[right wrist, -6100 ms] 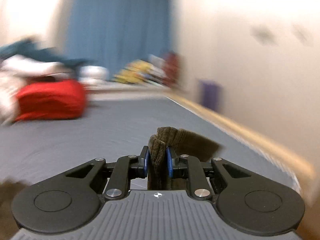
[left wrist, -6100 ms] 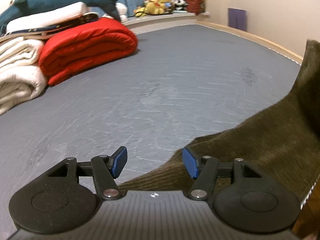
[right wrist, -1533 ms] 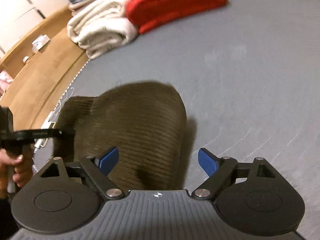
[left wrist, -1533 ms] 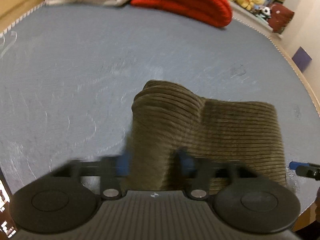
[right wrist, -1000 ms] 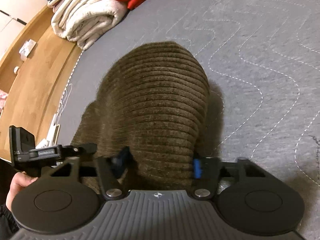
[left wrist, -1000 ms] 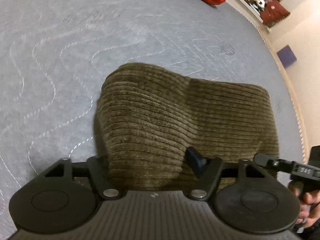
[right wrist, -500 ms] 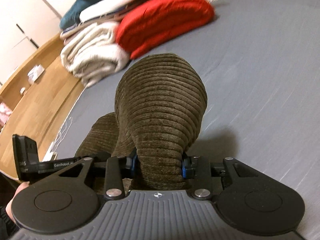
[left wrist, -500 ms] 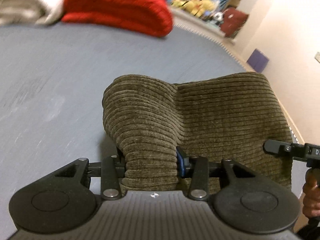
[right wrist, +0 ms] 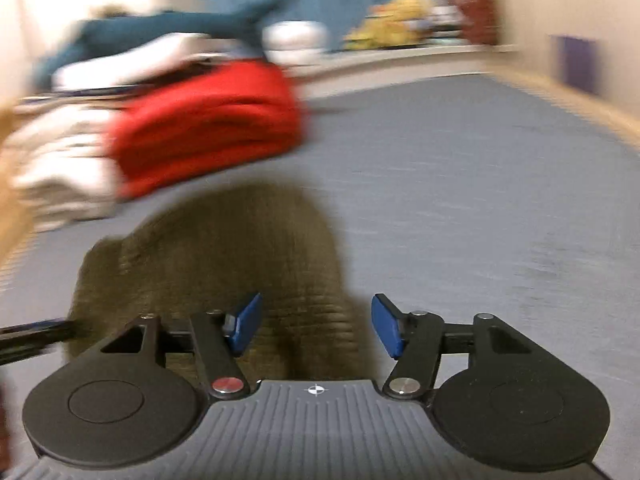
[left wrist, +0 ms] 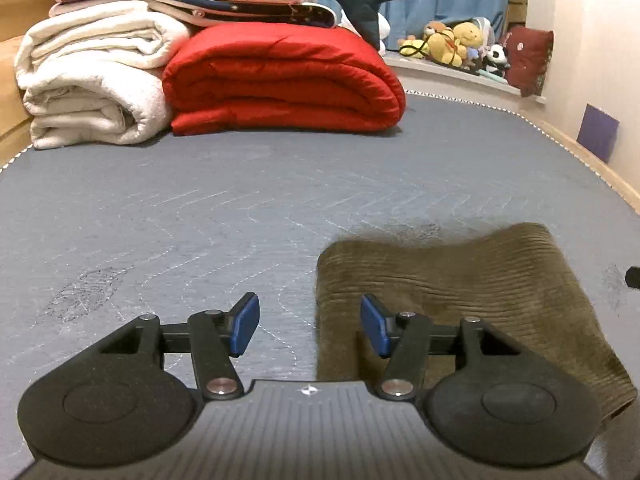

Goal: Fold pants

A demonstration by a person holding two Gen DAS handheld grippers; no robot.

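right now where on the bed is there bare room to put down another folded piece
The widest bare stretch of the grey mattress lies left of the folded pants and in front of the red quilt and white blankets. A second bare strip lies behind the pants, towards the wooden bed edge. The head end is crowded with stacked bedding.

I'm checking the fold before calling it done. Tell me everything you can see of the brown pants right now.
The pants are olive-brown ribbed corduroy, soft and thick-looking, folded into a compact, roughly rectangular bundle. It lies flat on the grey quilted mattress, near its right edge, well short of the red blanket. Both the left tool and right tool have just been opening; neither pinches the cloth. The right view is blurred.
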